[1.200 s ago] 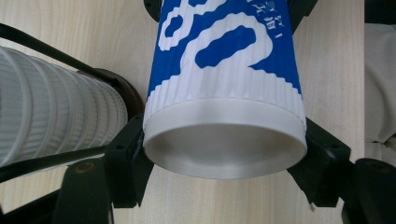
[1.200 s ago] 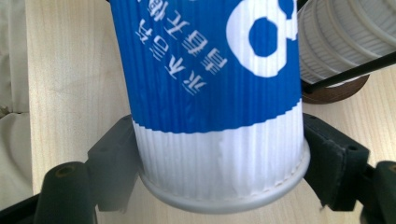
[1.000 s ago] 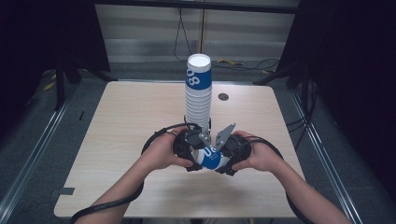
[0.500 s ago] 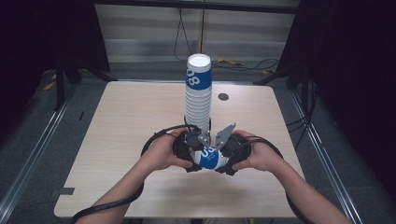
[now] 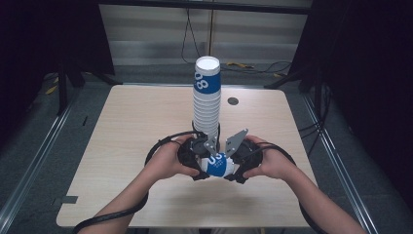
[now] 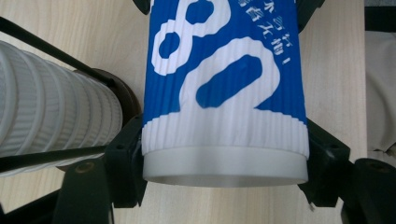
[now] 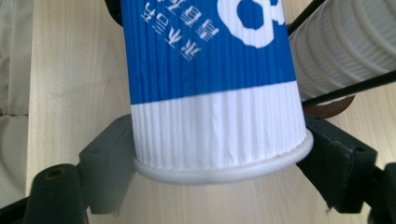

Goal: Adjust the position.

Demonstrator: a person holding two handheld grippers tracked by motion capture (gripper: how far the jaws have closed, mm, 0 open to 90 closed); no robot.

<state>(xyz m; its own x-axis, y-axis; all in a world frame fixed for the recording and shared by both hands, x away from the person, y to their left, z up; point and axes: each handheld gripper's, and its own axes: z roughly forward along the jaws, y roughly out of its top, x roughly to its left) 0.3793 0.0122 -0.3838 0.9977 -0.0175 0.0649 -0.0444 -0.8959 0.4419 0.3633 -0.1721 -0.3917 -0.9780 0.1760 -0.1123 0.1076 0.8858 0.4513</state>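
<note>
One blue-and-white ribbed paper cup (image 5: 217,165) lies on its side between the two grippers, low over the near middle of the wooden table (image 5: 136,122). Just behind it stands one tall stack of white ribbed cups (image 5: 206,109), topped by a blue-printed cup; the stacked cups are too tightly nested to count. The left gripper (image 5: 198,152) is clamped on the cup's base end, its black jaws pressed against both sides. The right gripper (image 5: 237,163) straddles the rimmed mouth end; its jaws have just been opening, and whether its pads touch the cup cannot be told. The cup's middle is cut off in both gripper views, and the stack's foot is hidden behind the grippers.
</note>
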